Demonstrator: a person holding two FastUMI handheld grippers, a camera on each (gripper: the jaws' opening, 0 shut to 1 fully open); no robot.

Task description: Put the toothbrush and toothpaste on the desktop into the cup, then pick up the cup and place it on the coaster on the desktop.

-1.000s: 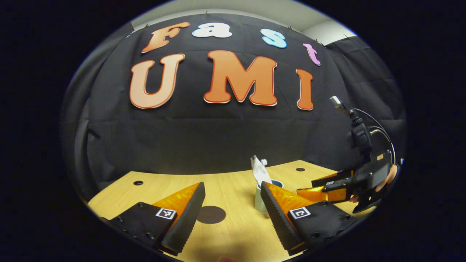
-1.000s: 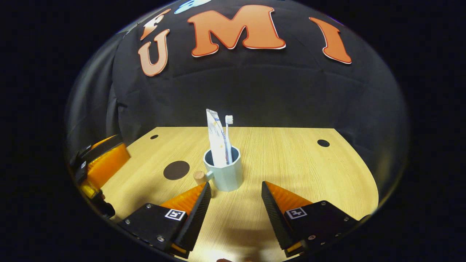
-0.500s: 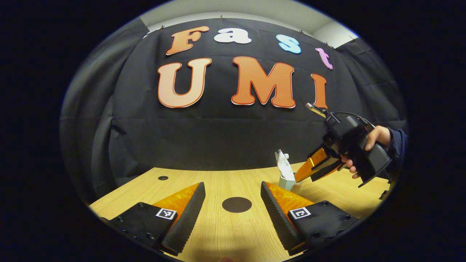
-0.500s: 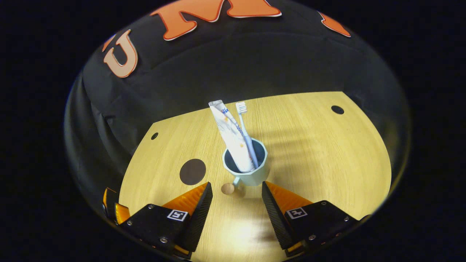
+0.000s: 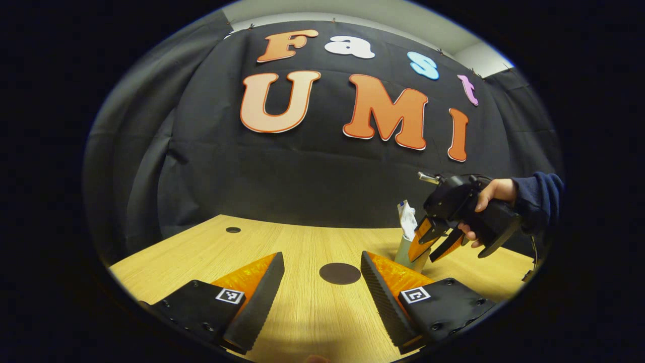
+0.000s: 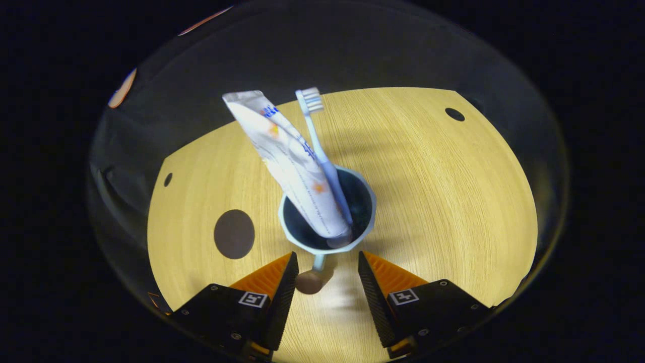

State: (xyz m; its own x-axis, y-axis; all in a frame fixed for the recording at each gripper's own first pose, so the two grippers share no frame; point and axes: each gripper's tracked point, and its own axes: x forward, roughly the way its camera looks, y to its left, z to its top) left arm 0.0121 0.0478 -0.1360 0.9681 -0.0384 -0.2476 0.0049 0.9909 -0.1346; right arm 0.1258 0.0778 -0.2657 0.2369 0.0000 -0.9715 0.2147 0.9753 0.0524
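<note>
A pale blue-green cup (image 6: 327, 214) stands on the wooden desk (image 6: 443, 201) with a white toothpaste tube (image 6: 287, 156) and a light toothbrush (image 6: 320, 146) leaning inside it. Its handle with a round wooden knob (image 6: 309, 282) points toward my right gripper (image 6: 325, 262), which is open just above and behind the cup, the knob between its fingers untouched. A dark round coaster (image 6: 234, 234) lies left of the cup. In the left gripper view my left gripper (image 5: 322, 262) is open over the desk, the coaster (image 5: 340, 273) just ahead, the cup (image 5: 409, 249) and right gripper (image 5: 434, 242) at right.
The desk has small dark round holes near its corners (image 6: 454, 114) (image 5: 233, 230). A hand in a dark blue sleeve (image 5: 534, 199) holds the right gripper. The black cloth wall closes the back of the desk.
My right gripper has tilted down and come in over the cup, whose handle knob now sits between its fingers. My left gripper's view has swung left, so the coaster sits more centred.
</note>
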